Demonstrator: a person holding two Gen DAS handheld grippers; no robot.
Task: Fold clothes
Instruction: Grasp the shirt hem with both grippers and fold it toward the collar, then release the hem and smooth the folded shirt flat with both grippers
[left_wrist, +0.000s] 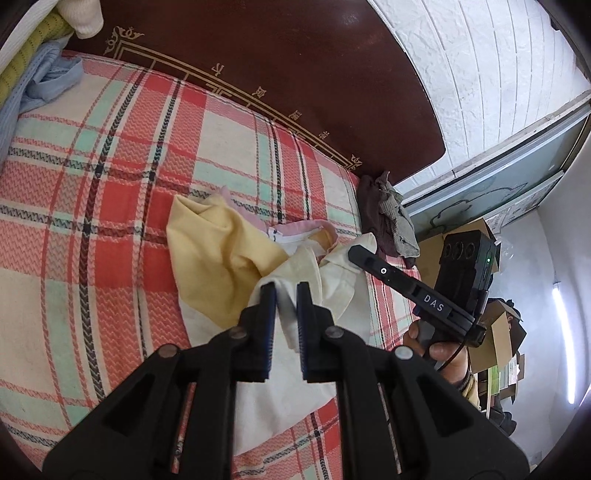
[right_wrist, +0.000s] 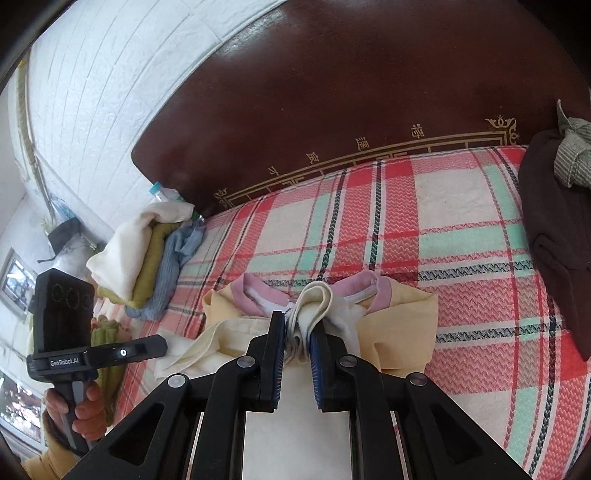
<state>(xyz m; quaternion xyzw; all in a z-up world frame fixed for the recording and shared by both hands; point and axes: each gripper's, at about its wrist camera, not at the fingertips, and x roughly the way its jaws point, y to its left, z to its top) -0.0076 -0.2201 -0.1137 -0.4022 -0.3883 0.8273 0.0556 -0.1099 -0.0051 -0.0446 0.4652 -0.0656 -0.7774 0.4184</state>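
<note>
A pale yellow and cream garment (left_wrist: 218, 254) with a pink collar (right_wrist: 255, 295) lies crumpled on the plaid bed cover (left_wrist: 110, 177). My left gripper (left_wrist: 286, 291) is shut on a white fold of the garment (left_wrist: 286, 314) near the bed's edge. My right gripper (right_wrist: 298, 325) is shut on a bunched cream fold (right_wrist: 314, 302) just below the collar. In the left wrist view the right gripper (left_wrist: 364, 258) touches the garment from the right. In the right wrist view the left gripper (right_wrist: 147, 349) sits at the garment's left edge.
A pile of white, olive and light blue clothes (right_wrist: 147, 254) lies at one end of the bed. A dark brown and grey heap (right_wrist: 554, 221) lies at the other. The dark wooden headboard (right_wrist: 369, 92) stands behind. Cardboard boxes (left_wrist: 495, 332) stand beside the bed.
</note>
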